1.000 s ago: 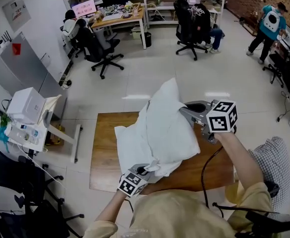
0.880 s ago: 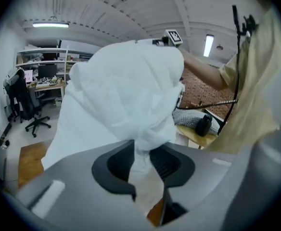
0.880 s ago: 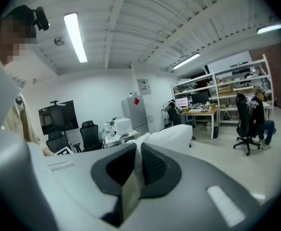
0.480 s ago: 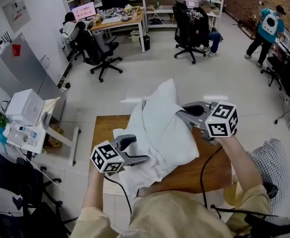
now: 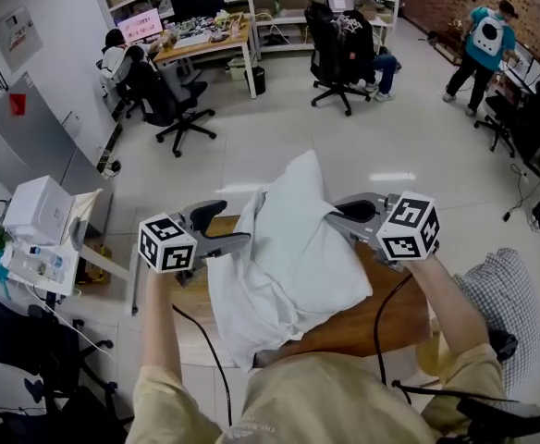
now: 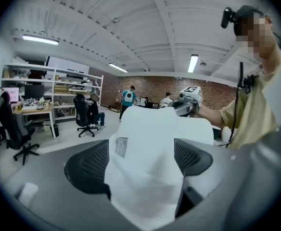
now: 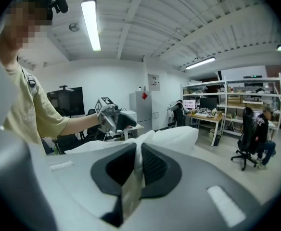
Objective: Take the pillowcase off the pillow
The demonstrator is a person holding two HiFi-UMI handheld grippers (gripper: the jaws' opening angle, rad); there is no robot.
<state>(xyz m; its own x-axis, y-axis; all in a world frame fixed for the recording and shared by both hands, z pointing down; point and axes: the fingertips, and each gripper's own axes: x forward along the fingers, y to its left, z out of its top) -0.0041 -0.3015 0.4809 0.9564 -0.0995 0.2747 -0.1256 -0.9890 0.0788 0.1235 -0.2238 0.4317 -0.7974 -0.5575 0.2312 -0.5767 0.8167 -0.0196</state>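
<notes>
A white pillow in a white pillowcase [image 5: 293, 239] is held up on end above the wooden table [image 5: 395, 314]. My right gripper [image 5: 333, 216] is shut on a fold of the pillowcase at the pillow's right edge; in the right gripper view the cloth [image 7: 133, 186] is pinched between the black pads. My left gripper [image 5: 240, 240] is at the pillow's upper left edge. Its jaws have just been opening and stand wide, with loose white fabric [image 6: 145, 177] lying between them and a small label [image 6: 121, 147] showing.
Desks with monitors and shelves [image 5: 196, 26] and black office chairs [image 5: 173, 100] stand at the back, with people near them. A white box [image 5: 39, 213] sits on a stand at the left. A checkered cloth [image 5: 506, 294] lies at the right.
My left gripper let go of the pillow's lower corner, opened, and rose to the pillow's upper left edge. The right gripper kept its hold and barely moved.
</notes>
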